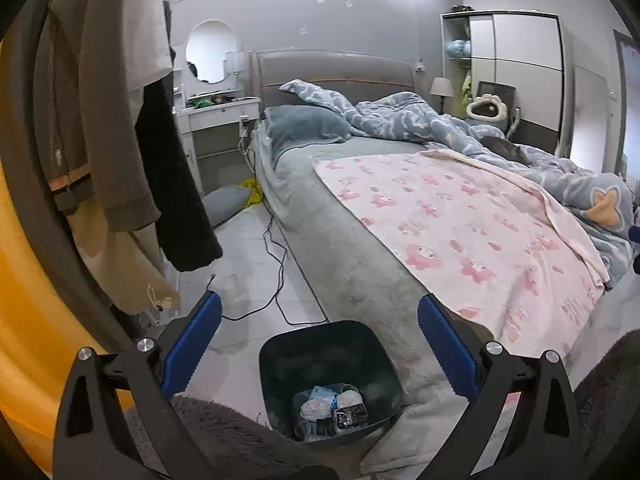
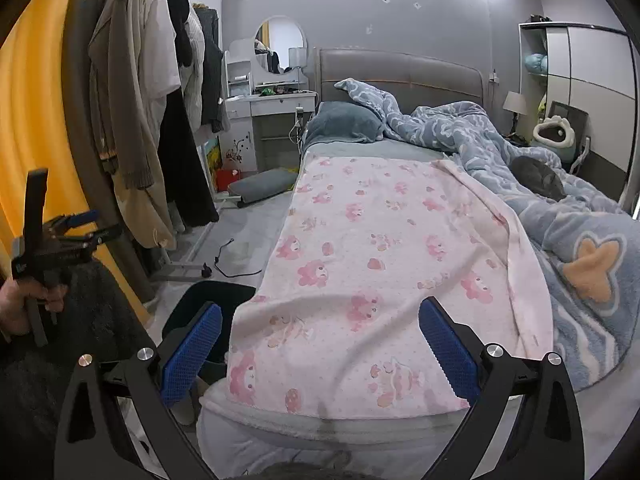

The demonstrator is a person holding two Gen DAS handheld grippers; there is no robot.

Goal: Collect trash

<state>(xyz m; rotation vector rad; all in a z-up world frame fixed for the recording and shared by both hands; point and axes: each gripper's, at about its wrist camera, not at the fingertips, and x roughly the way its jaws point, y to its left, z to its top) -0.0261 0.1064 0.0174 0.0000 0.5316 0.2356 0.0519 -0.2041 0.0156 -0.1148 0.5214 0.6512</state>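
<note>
A dark trash bin [image 1: 280, 354] stands on the floor beside the bed, directly below my left gripper [image 1: 319, 312]. Crumpled tissues and wrappers [image 1: 332, 406] lie at its bottom. The left gripper is open, its blue pads spread wide with nothing between them. My right gripper [image 2: 320, 322] is open too, held over the foot of the bed above the pink blanket [image 2: 380, 260]. In the right wrist view the bin's rim [image 2: 200, 292] shows past the blanket's edge, and the left gripper [image 2: 80, 220] is held by a hand at the far left.
A bed [image 1: 344, 248] with a blue duvet [image 1: 440, 120] fills the right side. A grey cat [image 2: 538, 178] lies on the duvet. Hanging coats [image 1: 100, 140] crowd the left. A black cable [image 1: 276, 276] runs along the floor. A grey cushion [image 2: 262, 186] lies near the vanity table [image 2: 276, 104].
</note>
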